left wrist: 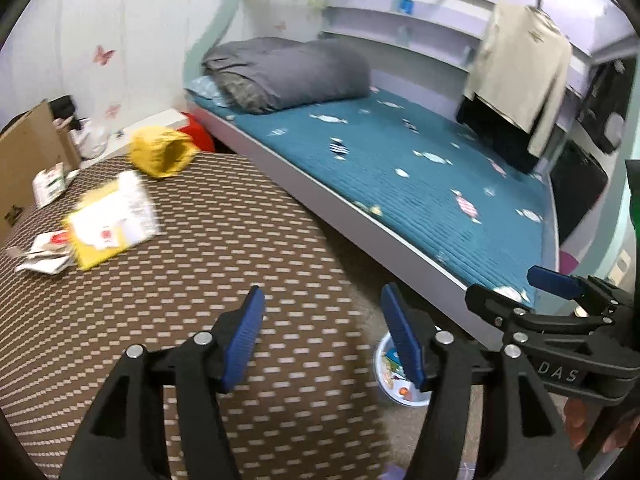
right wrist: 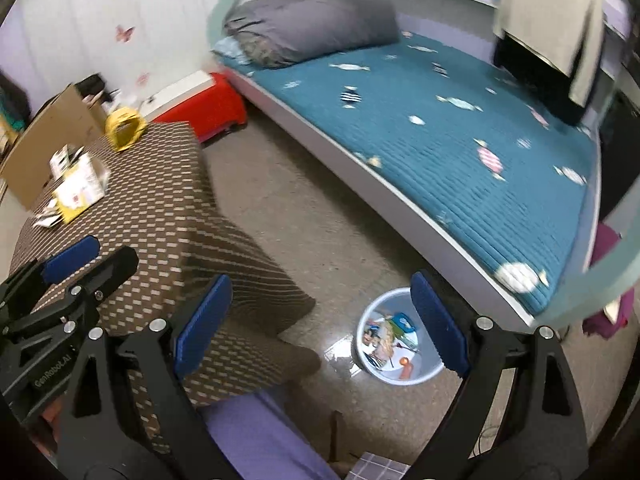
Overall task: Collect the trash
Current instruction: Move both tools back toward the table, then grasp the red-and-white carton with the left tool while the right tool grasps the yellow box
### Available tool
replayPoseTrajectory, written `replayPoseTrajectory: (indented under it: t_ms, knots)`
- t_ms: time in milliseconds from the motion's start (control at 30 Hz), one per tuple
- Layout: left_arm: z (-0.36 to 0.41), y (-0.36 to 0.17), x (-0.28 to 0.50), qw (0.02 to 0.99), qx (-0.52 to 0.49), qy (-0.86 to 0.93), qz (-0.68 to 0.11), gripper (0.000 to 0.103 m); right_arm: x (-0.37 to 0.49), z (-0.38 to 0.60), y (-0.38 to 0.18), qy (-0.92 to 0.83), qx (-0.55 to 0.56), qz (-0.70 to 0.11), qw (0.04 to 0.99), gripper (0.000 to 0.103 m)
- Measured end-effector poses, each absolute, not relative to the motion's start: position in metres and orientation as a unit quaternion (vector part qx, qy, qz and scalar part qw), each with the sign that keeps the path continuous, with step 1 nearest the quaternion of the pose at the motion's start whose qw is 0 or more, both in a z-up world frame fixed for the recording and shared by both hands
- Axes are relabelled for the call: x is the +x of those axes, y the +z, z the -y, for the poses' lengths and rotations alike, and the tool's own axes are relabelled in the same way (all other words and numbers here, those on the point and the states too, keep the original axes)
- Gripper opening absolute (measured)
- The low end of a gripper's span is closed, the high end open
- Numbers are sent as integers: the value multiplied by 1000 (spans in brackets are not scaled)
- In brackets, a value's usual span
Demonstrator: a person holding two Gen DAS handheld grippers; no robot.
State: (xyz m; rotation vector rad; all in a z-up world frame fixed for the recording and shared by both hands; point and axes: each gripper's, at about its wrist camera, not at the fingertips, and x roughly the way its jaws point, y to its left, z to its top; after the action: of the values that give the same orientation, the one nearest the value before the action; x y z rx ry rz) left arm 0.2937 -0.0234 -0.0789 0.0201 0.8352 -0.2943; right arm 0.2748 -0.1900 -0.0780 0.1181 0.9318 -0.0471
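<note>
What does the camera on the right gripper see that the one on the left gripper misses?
Only the right view shows the purple cloth at the bottom and the whole red box. Only the left view shows the blue item on the wall shelves. Both show the bin of trash on the floor, the yellow packets on the patterned table, and the bed.

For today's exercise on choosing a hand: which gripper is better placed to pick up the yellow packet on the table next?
Probably the left gripper: open and empty, it is over the table, facing the yellow packet. The right gripper, also empty, faces the floor and bin.
</note>
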Motion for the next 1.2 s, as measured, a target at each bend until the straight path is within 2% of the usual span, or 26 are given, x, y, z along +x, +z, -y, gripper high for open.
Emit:
replayPoseTrajectory:
  t_ms: [733, 867, 1200]
  knots:
    - [-169, -73, 306, 912, -98, 12, -399, 63, 343, 11, -71, 118, -24, -466, 877, 89]
    - [-200, -76, 315, 905, -139, 21, -401, 67, 359, -10, -71, 133, -31, -467, 874, 90]
    - [-267, -98, 366, 865, -262, 35, -426, 68, 404, -38, -72, 158, -37, -473, 866, 91]
